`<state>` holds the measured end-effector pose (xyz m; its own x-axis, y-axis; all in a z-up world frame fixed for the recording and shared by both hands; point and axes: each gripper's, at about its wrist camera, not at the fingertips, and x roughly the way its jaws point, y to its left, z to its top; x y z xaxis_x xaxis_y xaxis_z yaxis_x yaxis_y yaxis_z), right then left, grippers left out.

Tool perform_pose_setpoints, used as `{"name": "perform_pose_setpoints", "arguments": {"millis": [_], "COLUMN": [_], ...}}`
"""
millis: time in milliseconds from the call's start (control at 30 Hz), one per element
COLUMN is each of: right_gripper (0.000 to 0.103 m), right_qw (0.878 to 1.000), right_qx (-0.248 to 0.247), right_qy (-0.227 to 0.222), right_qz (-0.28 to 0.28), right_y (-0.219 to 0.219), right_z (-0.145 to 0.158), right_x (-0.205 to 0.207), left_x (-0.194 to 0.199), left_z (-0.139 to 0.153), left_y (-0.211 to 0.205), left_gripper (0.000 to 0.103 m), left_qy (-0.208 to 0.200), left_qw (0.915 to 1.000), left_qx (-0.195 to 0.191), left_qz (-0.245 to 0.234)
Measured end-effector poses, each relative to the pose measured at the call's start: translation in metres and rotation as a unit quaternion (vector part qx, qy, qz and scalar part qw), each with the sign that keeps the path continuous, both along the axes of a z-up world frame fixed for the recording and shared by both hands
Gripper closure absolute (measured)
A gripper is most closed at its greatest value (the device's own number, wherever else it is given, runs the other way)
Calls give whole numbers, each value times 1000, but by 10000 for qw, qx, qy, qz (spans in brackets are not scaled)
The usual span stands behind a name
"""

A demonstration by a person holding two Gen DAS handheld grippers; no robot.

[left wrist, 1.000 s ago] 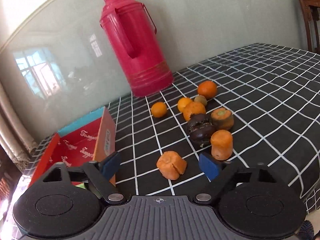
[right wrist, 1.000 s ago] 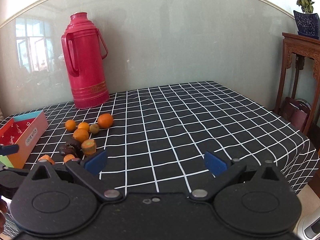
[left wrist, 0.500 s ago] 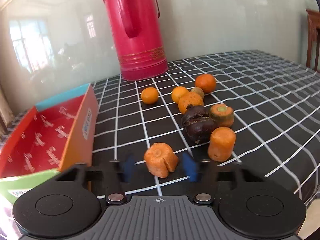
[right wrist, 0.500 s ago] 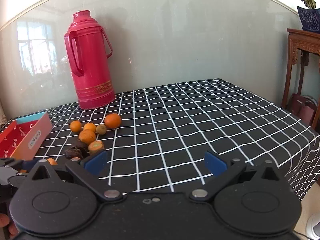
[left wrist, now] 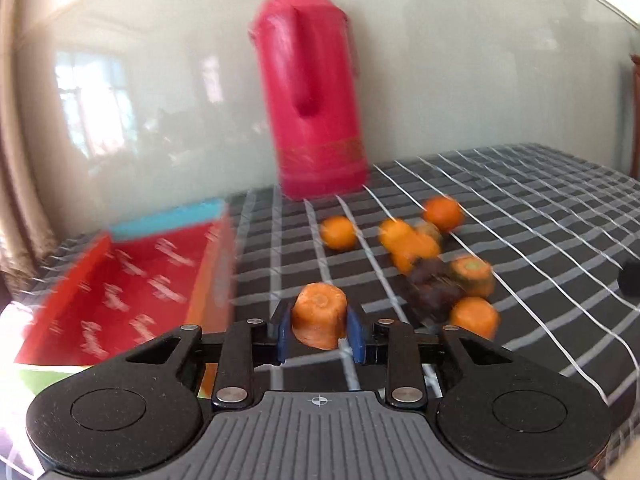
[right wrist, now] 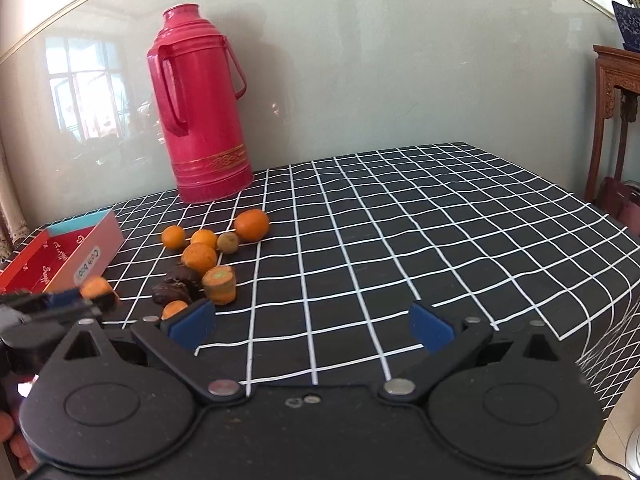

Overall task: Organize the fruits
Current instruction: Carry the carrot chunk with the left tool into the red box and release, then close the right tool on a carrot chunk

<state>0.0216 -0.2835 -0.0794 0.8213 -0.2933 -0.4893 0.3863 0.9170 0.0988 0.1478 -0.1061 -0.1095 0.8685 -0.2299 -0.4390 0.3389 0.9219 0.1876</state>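
The carrot chunk [left wrist: 319, 320] sits between the blue pads of the left gripper [left wrist: 319, 334], whose jaws are closing and already clamped on its sides; it is just right of the red box [left wrist: 120, 280] at the near left of the bench [right wrist: 440, 240]. The other fruit pieces [right wrist: 208, 256] lie clustered further right, the red thermos [right wrist: 200, 112] far behind; the right gripper [right wrist: 312, 326] hovers with jaws apart, holding nothing.

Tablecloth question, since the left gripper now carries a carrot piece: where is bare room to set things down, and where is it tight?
The checked tablecloth lies bare right of the fruit cluster, out to its far and right edges. The red box also shows bare floor. It is crowded between the box and the thermos, where the left gripper is closing on the carrot piece.
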Motion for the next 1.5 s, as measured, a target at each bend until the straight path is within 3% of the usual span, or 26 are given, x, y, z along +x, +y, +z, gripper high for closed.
{"name": "perform_pose_setpoints", "arguments": {"millis": [67, 133, 367, 533, 633, 667, 700, 733, 767, 800, 967, 1067, 1133, 1267, 1333, 1500], "right_gripper": [5, 5, 5, 5, 6, 6, 7, 9, 11, 15, 36, 42, 58, 69, 80, 82], "right_qw": [10000, 9999, 9989, 9971, 9965, 9964, 9962, 9958, 9955, 9953, 9941, 9936, 9931, 9936, 9932, 9935], "right_qx": [-36, -25, 43, 57, -13, -54, -72, -64, -50, -45, -87, 18, 119, 120, 33, -198], "right_qy": [10, 41, 190, 284, 333, 351, 364, 372, 385, 407, 632, 696, 697, 647, 689, 618], "right_qz": [55, 124, 430, 702, 762, 771, 793, 839, 870, 881, 881, 894, 936, 923, 933, 931], "right_y": [4, 9, 27, 39, 45, 47, 49, 50, 51, 52, 56, 55, 55, 57, 60, 69], "right_z": [-1, -2, -8, -13, -14, -14, -14, -15, -15, -15, -23, -29, -32, -34, -36, -35], "right_x": [2, 6, 21, 33, 41, 44, 47, 50, 54, 58, 80, 85, 86, 91, 94, 92], "left_x": [0, 7, 48, 65, 68, 69, 68, 67, 63, 58, 37, 31, 30, 27, 26, 24], "left_z": [10, 16, 13, 6, 7, 7, 9, 11, 13, 18, 39, 43, 46, 45, 43, 41], "left_y": [10, 24, 78, 100, 101, 103, 104, 105, 106, 108, 126, 144, 157, 182, 192, 210], "left_gripper": [73, 73, 73, 73, 72, 66, 47, 34, 13, 7, 5, 0, 0, 0, 0, 0], "left_qy": [-374, -482, 55, 443, 456, 480, 492, 464, 364, 201, -288, -363, -387, -315, -290, -285], "left_qw": [9989, 9965, 9799, 9693, 9668, 9669, 9671, 9665, 9648, 9632, 9615, 9531, 9457, 9342, 9301, 9227], "left_qx": [54, 9, -33, -75, -22, -80, -175, -260, -309, -345, -728, -893, -959, -1132, -1176, -1190], "left_qz": [288, 677, 1995, 2418, 2516, 2506, 2489, 2512, 2586, 2658, 2634, 2869, 3081, 3370, 3467, 3656]}}
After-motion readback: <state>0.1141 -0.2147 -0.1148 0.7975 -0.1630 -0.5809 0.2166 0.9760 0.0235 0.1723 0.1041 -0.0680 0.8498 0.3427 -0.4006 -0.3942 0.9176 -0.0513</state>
